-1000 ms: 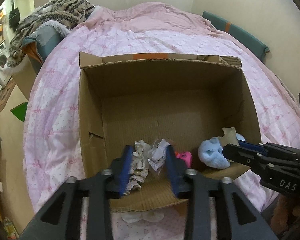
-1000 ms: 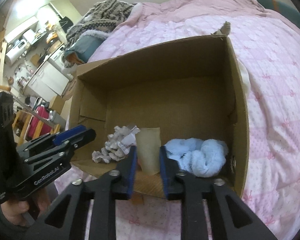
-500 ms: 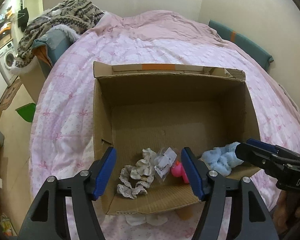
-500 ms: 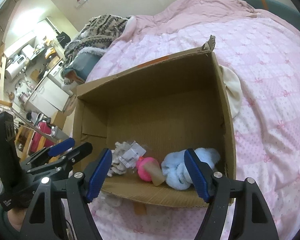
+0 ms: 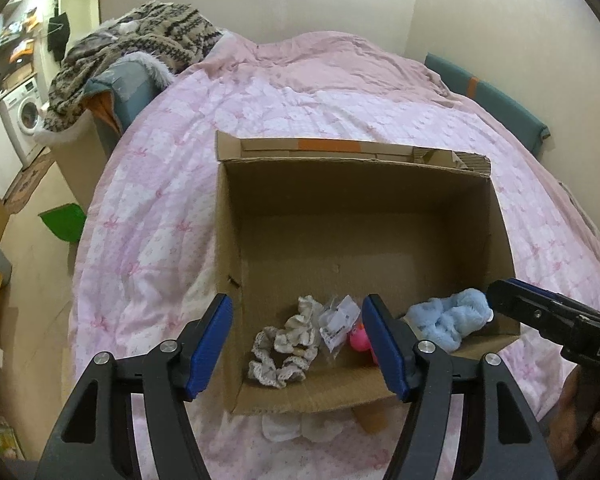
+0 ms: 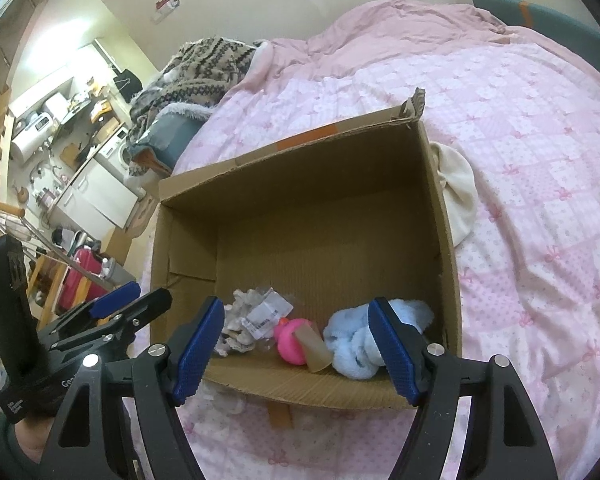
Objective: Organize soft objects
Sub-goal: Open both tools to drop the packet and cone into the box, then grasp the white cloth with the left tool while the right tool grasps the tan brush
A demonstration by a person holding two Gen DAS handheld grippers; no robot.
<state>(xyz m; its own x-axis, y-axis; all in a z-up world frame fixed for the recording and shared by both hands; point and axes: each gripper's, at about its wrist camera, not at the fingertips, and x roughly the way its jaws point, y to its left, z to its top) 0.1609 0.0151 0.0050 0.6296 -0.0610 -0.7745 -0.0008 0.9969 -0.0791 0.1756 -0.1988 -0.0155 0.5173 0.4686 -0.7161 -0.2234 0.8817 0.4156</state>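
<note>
From the left wrist view, the left gripper (image 5: pixel 298 344) hung above the near edge of the cardboard box (image 5: pixel 228 240), its blue jaws spread wide with nothing between them. A second earlier those jaws had been pinched close around the lace scrunchie (image 5: pixel 286 344) and the little plastic packet (image 5: pixel 338 320); now both lay loose on the box floor, near the front wall, the packet touching a pink toy (image 5: pixel 358 338) just to its right. Further right sat the fluffy blue cloth (image 5: pixel 448 322), against the near right corner. The right gripper (image 5: pixel 500 294) showed only side-on at the right edge, so from here I could not tell its jaws. The box itself rested on the pink quilt (image 5: pixel 300 112).

From the right wrist view, the right gripper (image 6: pixel 296 344) was wide open too, and empty — where a second before it had been nearly closed over the blue cloth (image 6: pixel 360 344). The cloth now lay in the box's (image 6: pixel 440 208) near right corner, beside the pink toy (image 6: pixel 290 340) and a tan tube-like thing (image 6: pixel 314 346) leaning on it. The scrunchie (image 6: pixel 238 328) and packet (image 6: pixel 268 312) lay to the left. The left gripper (image 6: pixel 136 300) poked in at the left edge.

Both had let go and drawn back, it seemed — those items looked stowed. A cream cloth (image 6: pixel 458 196) outside the right wall, on the quilt (image 6: pixel 520 140), may be next.
</note>
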